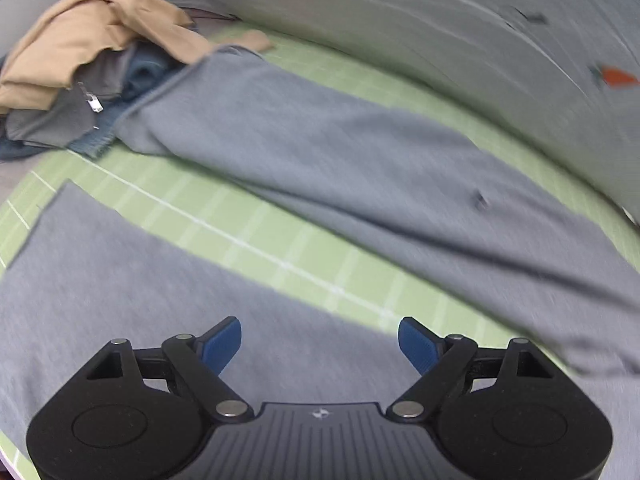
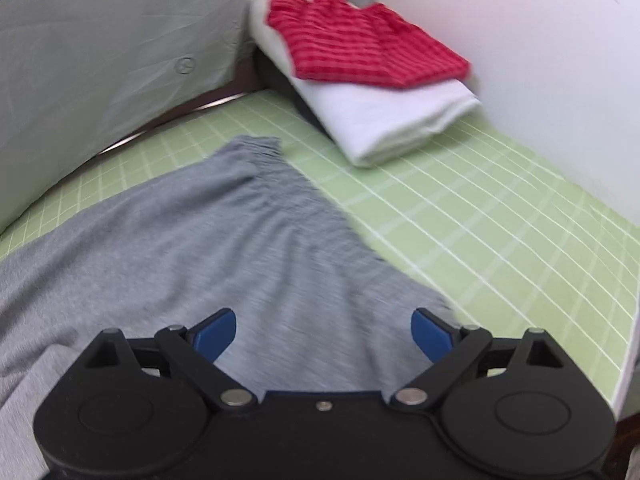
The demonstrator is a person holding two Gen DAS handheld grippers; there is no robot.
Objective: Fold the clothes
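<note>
A grey long-sleeved garment [image 1: 340,168] lies spread on the green gridded mat [image 1: 248,236]. In the left wrist view one sleeve runs from upper left to right, and the body fills the lower left. My left gripper [image 1: 320,344] hovers above the grey cloth with its blue pads wide apart and nothing between them. In the right wrist view the same grey garment [image 2: 200,248] covers the left and middle, a ribbed cuff [image 2: 256,146] pointing away. My right gripper [image 2: 324,334] stands open over the cloth, empty.
An unfolded heap of tan, grey and blue clothes [image 1: 88,64] sits at the mat's far left. A folded red striped piece [image 2: 360,40] rests on a folded white one [image 2: 392,116] in the far right corner. A white wall [image 2: 540,60] borders the right; the mat's edge [image 2: 628,360] drops off nearby.
</note>
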